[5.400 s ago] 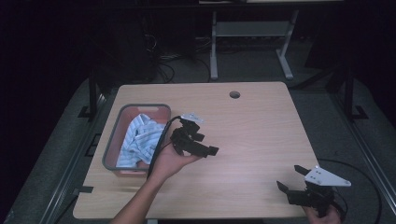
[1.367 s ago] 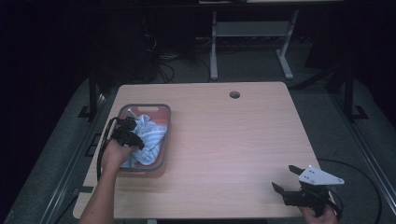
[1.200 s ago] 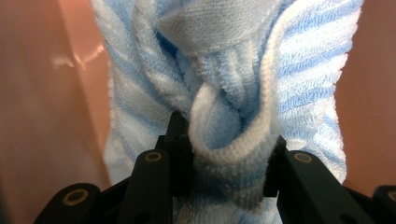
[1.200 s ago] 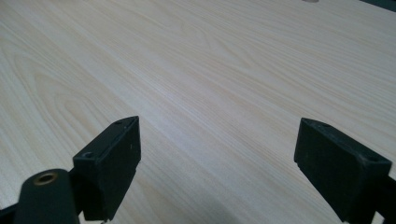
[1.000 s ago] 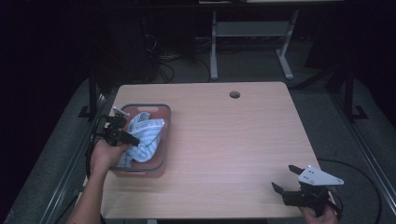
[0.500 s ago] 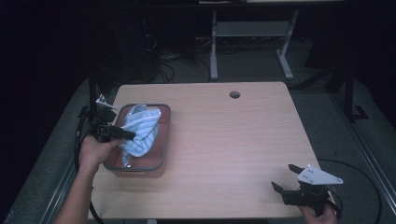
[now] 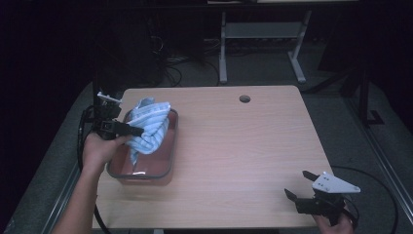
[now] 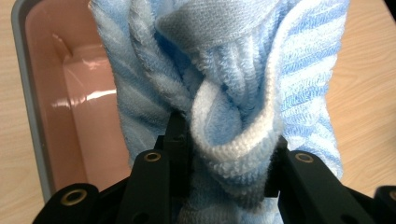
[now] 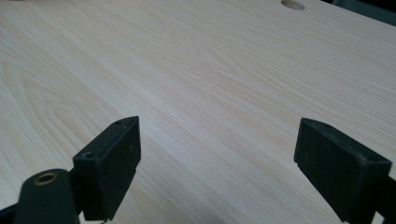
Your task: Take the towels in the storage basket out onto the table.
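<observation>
High view: left gripper [image 7: 130, 130] pinching the striped towel [image 7: 148, 126] above the tray [image 7: 171, 156]; right gripper [image 7: 299, 185] spread over bare table [image 7: 243, 146]. Left gripper view: towel fold bunched tight between jaws. Right gripper view: jaws wide, nothing between.

A: Anyone spot any writing, labels or numbers here?
B: Nope, nothing readable. The towel [image 8: 233, 93] has plain blue stripes, the tray [image 7: 165, 168] is unmarked, and the dark stuff around 12 o'clock is probably too dim anyway.
</observation>
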Available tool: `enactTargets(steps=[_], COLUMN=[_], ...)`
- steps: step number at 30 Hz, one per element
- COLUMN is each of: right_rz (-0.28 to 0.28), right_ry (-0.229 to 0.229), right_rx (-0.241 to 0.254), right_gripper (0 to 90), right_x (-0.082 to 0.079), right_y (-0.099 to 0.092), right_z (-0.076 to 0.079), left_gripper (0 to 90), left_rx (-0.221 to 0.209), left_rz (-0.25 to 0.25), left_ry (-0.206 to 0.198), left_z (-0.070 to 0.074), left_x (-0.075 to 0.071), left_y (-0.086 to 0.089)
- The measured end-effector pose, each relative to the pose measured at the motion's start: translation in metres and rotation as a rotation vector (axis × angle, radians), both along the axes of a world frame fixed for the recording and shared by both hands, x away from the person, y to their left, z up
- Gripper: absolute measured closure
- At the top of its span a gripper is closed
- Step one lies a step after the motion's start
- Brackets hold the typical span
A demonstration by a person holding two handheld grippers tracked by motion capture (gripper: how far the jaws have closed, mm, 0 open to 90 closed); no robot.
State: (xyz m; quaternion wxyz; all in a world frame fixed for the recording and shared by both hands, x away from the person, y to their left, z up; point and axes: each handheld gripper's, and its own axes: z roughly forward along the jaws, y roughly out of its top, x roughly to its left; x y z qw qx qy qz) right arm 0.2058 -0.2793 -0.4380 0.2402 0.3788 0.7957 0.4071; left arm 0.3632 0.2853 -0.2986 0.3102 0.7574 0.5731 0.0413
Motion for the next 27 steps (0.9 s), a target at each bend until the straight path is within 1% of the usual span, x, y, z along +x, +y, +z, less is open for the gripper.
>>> enactTargets(steps=[3, 4, 5, 8, 9, 11, 17, 18, 23, 25, 26, 27], right_rz=[0.000, 0.000, 0.001, 0.000, 0.000, 0.000, -0.001, -0.001, -0.002, -0.004, -0.004, -0.003], right_ry=[-0.002, -0.003, -0.005, -0.004, -0.001, -0.001, -0.001, -0.001, 0.000, 0.002, 0.002, 0.003], right_rx=[-0.001, 0.000, -0.001, 0.000, 0.003, 0.003, 0.006, 0.006, 0.008, 0.009, 0.009, 0.009], right_gripper=[14.1, 14.1, 14.1, 14.1, 14.1, 14.1, 14.1, 14.1, 14.1, 14.1, 14.1, 14.1], right_x=[0.000, 0.000, 0.000, 0.000, 0.000, 0.000, 0.000, 0.000, 0.000, 0.001, 0.001, 0.001], right_y=[-0.001, -0.001, -0.001, -0.001, -0.001, -0.001, -0.002, -0.002, -0.002, -0.002, -0.002, -0.002], right_z=[0.000, 0.000, 0.000, 0.000, 0.000, 0.000, 0.000, 0.000, -0.001, -0.001, -0.001, -0.001], left_gripper=[64.8, 64.7, 64.8, 64.8, 64.8, 64.7, 64.7, 64.7, 64.7, 64.7, 64.7, 64.7], left_rx=[-0.008, -0.007, -0.019, -0.024, -0.016, -0.010, -0.002, -0.002, -0.004, -0.011, -0.011, -0.010], left_rz=[-0.001, 0.000, 0.002, -0.002, -0.003, -0.004, -0.017, -0.017, -0.029, -0.040, -0.040, -0.045], left_ry=[-0.003, -0.006, -0.014, -0.022, -0.023, -0.026, -0.035, -0.035, -0.041, -0.048, -0.048, -0.052], left_z=[0.003, 0.005, 0.009, 0.013, 0.017, 0.019, 0.028, 0.028, 0.033, 0.039, 0.039, 0.043], left_x=[0.000, 0.000, 0.000, 0.001, 0.001, 0.001, 0.004, 0.004, 0.008, 0.010, 0.010, 0.011], left_y=[-0.002, -0.003, -0.004, -0.007, -0.010, -0.011, -0.024, -0.024, -0.034, -0.040, -0.040, -0.044])
